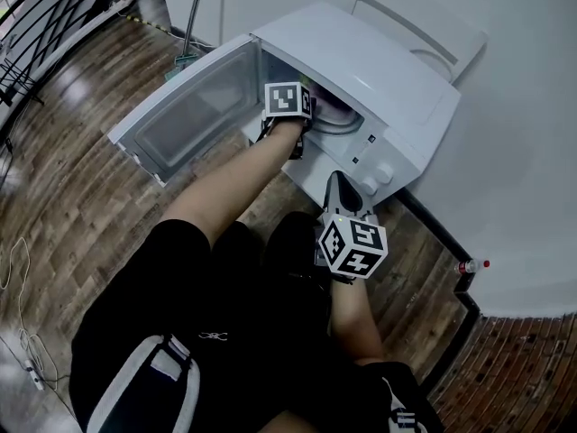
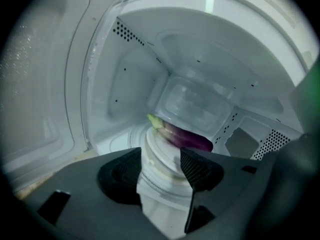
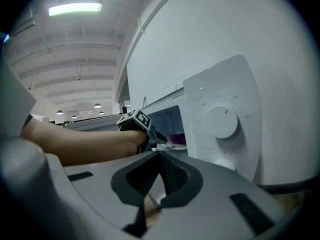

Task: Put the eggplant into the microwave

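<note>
**Eggplant is in the cavity: back the left tool out cleanly**

At the far left, the white microwave's door (image 1: 180,120) hangs fully open over the wooden plank floor (image 1: 63,206), so I have room to retreat on that side.

Next comes my left tool (image 2: 162,166), which reaches into the mouth of the white box-shaped microwave (image 1: 397,79). Its jaws stand wide apart with nothing between them but the rim of the pale round turntable (image 2: 161,156).

Just beyond the jaws, the glossy purple eggplant with a green stem (image 2: 190,138) lies on that turntable, towards the back of the cavity. It is clear of both pads. I read the placing as done and the step in hand as the withdrawal.

To do it well, I would:
- keep the jaws spread;
- draw the tool straight back along the line it points;
- lift it a touch, so the lower jaw does not drag the turntable rim and roll the eggplant;
- watch the door frame on the left as the marker cube comes out.

Further right, my right tool (image 3: 159,171) waits outside, in front of the control panel and its white round dial (image 3: 222,121). Its jaws are pressed together on nothing. It is well apart from the door, so I judge the left tool better placed to swing the door shut.
</note>
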{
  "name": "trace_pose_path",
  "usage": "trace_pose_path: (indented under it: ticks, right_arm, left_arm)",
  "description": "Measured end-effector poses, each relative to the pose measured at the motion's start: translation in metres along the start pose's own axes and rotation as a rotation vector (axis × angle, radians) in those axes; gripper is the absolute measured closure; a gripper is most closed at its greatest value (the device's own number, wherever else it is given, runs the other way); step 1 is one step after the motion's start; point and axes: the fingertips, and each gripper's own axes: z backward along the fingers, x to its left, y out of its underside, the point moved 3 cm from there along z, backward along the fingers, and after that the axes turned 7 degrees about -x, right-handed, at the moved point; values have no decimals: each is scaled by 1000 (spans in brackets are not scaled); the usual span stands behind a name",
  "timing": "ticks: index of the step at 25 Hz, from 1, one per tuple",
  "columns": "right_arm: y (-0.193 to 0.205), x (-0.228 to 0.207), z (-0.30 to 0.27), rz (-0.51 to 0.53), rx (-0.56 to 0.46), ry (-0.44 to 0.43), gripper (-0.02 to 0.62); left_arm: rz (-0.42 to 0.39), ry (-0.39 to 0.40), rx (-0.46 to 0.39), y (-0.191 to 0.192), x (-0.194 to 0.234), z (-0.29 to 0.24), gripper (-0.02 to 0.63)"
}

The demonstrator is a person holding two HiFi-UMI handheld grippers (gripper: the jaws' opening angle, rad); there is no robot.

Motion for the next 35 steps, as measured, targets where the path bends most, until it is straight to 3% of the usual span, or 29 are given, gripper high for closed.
trace_pose_path:
  ticks: [2, 3, 4, 10, 14, 21, 25, 29, 35]
  right_arm:
    - [1, 0, -1, -3, -7, 0, 583]
    - [1, 0, -2, -5, -11, -2, 583]
    - [1, 0, -3, -7, -15, -3, 583]
    - [-3, 8, -13, -5, -39, -10, 584]
    - [-11, 15, -21, 15, -65, -23, 583]
    - [-14, 38, -46, 140, -164, -44, 584]
    - [-29, 49, -69, 165, -219, -30, 584]
    - [-89, 72, -63, 160, -198, -31, 584]
    - [-248, 112, -37, 129, -164, 15, 584]
  left_arm:
    - [-73, 1, -48, -5, 0, 11, 392]
    - [-123, 8, -83, -8, -2, 19, 523]
    - [-174, 25, -124, -11, -5, 29, 606]
    - [-386, 206, -339, -17, -28, 94, 606]
    - [-475, 219, -408, -12, -29, 131, 606]
    - [-466, 215, -437, 18, -10, 155, 607]
    - [-475, 196, -471, 2, -10, 169, 607]
    - [-462, 170, -456, -47, -38, 209, 606]
    - [-451, 146, -390, -178, -98, 298, 607]
